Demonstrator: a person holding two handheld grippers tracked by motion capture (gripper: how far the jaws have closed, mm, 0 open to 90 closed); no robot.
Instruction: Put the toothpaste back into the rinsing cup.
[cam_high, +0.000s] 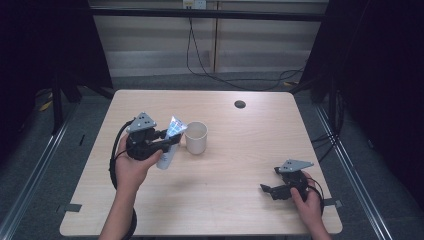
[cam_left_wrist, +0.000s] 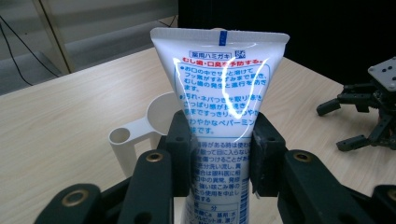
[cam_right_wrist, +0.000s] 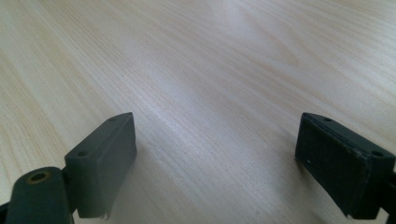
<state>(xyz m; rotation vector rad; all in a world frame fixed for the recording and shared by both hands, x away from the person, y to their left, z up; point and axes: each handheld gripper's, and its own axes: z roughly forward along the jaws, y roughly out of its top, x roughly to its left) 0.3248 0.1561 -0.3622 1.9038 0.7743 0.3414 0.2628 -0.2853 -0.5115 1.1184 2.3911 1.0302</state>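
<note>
Left tool (cam_left_wrist: 222, 156) – clamps glossy flat-crimped plastic tube (cam_left_wrist: 219, 88) | right tool (cam_right_wrist: 215, 163) – wide, woodgrain table (cam_right_wrist: 210, 70)

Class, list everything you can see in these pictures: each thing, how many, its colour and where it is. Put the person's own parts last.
Toothpaste tube: one, white with blue and red print, held upright-tilted between the left gripper's pads, beside the cup.
Cup: one, cream-white, standing on the table just right of the tube.
Table: one, light wood, with a dark round hole near its far edge.
Cables: black, on the floor behind the table.
Left gripper: one, black, shut on the tube.
Right gripper: one, black, open, low over bare table.
Hands: two, holding the grippers.
</note>
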